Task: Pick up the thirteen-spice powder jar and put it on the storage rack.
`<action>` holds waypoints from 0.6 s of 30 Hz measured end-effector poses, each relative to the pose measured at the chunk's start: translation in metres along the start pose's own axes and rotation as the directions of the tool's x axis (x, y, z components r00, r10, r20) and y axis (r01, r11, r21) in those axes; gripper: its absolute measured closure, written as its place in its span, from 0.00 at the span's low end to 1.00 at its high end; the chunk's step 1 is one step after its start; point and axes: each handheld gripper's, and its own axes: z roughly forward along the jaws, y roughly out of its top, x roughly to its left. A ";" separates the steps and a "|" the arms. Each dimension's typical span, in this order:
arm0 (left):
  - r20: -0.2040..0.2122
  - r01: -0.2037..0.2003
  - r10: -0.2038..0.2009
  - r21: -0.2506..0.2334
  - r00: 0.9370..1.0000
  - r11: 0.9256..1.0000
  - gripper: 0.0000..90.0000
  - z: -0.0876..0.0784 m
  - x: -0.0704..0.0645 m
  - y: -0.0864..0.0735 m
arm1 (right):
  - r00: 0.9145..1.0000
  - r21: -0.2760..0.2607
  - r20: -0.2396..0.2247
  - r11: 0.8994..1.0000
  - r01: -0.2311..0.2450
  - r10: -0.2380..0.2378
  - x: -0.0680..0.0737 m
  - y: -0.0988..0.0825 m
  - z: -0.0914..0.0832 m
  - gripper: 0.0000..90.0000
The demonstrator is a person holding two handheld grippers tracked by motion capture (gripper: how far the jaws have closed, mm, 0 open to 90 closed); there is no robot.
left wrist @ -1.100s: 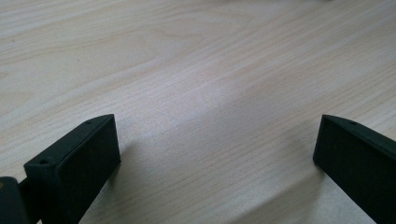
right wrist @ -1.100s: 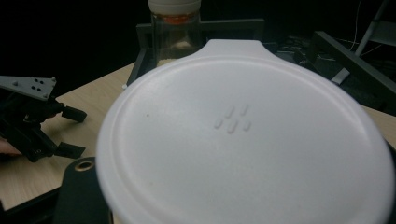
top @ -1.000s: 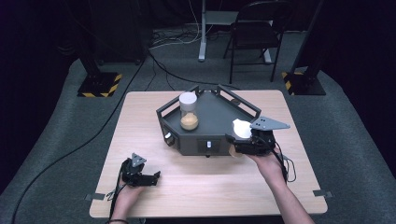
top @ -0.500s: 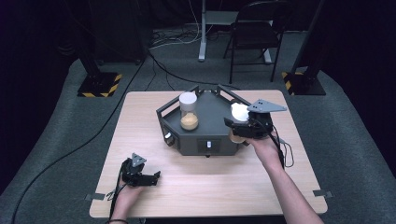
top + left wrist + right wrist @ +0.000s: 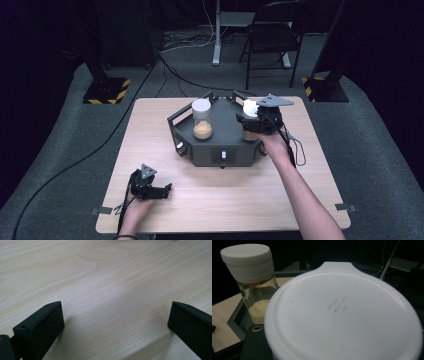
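Jar with white lid [image 5: 249, 120] sits at right side of dark hexagonal tray [image 5: 220, 150], mid-table, clasped by right gripper [image 5: 252, 121]; lid fills foreground in right gripper view [image 5: 342, 320]. Second jar [image 5: 202, 119], white cap, pale granules inside, stands upright on tray's left part, apart from first. Left gripper [image 5: 159, 191] rests on wooden table [image 5: 240, 195] near front-left corner, jaws spread wide, nothing between them.

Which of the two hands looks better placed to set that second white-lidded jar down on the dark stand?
The right gripper: it holds the second jar over the dark stand, near the first jar. The left gripper rests open on the table, apart.
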 end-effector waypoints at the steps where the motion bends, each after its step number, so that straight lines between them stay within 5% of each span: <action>1: 0.000 0.000 0.000 0.000 1.000 1.000 0.00 0.000 0.000 0.000 | 1.000 0.001 0.001 1.000 -0.003 0.003 0.000 0.001 0.003 0.32; 9: 0.001 -0.002 0.002 0.000 1.000 1.000 0.00 0.000 0.000 0.000 | 1.000 0.027 0.017 0.999 -0.023 0.022 -0.006 0.001 0.028 0.32; 18: 0.002 -0.002 0.002 0.000 1.000 1.000 0.00 0.000 0.000 0.000 | 0.999 0.042 0.008 0.998 -0.053 0.052 -0.012 0.002 0.036 0.31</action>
